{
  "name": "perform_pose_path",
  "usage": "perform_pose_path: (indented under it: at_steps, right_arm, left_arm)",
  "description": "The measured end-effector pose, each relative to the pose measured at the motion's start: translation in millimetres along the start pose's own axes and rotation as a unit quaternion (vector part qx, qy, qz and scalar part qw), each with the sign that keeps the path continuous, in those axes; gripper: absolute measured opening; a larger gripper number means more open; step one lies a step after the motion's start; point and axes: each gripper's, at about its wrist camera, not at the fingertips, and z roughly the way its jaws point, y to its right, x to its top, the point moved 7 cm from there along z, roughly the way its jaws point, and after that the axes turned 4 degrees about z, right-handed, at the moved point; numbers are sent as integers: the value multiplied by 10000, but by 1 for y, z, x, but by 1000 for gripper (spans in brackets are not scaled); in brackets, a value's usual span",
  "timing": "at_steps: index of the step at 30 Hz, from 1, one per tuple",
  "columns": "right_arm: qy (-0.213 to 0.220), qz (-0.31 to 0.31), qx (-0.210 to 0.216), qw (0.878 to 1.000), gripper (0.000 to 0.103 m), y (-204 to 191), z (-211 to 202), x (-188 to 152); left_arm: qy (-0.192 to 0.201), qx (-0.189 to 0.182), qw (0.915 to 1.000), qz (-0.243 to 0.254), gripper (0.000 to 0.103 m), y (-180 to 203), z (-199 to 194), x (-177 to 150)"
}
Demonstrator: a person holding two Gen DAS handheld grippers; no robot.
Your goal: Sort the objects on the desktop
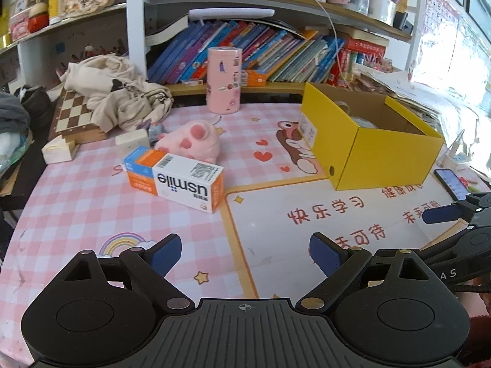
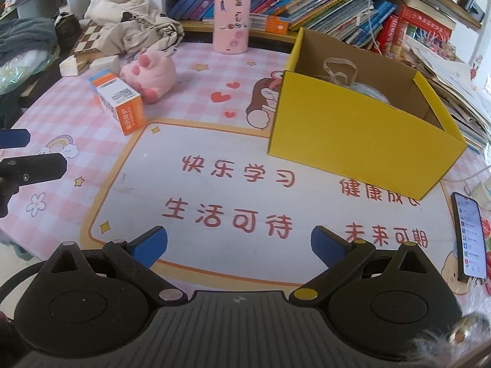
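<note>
A white and orange usmile carton [image 1: 178, 178] [image 2: 118, 102] lies flat on the pink checked desk mat. Just behind it rests a pink plush toy [image 1: 191, 142] [image 2: 152, 75]. A pink cylinder [image 1: 223, 79] [image 2: 231, 20] stands upright by the bookshelf. The open yellow box [image 1: 383, 156] [image 2: 362, 141] at the right holds a white item with a cord. My left gripper [image 1: 245, 253] hovers open over the mat's front, with nothing between its blue pads. My right gripper [image 2: 239, 243] is open too, in front of the yellow box.
A phone [image 2: 471, 234] [image 1: 452, 182] lies at the mat's right edge. Crumpled cream clothing [image 1: 122, 95], a chessboard [image 1: 72, 116] and small white blocks [image 1: 58, 150] crowd the back left. Bookshelves [image 1: 260, 52] line the back. Paper stacks [image 2: 454, 70] sit right of the box.
</note>
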Motion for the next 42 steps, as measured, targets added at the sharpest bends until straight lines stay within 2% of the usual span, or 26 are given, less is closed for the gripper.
perform_pose_path:
  at_steps: [14,22,32,34,35,42]
  right_arm:
    - [-79,-43,-4,10000,101,-3,5,1]
    - [20,-89,71,9999,101,-8,6,7]
    - [60,-419,148,9990,101,-24,5,12]
    - [36,-481,171,9987,101,-26,6,12]
    - [22,-519,186,9985,101,-28,7,11]
    - [-28,-724,277,9970,101,-36,12,10]
  left_arm:
    - [-74,-24,10000,6,93,-4,5,0]
    - [33,93,9999,74,93,-9,0,4]
    - [67,247,9996,-73,93,-18,-6,3]
    - [54,272,9996,-97,95,-19,-6,2]
    - [49,287,9995,-108,98,-19,-7,1]
    - [-5,313,9993,-179,99,-21,-4,-2]
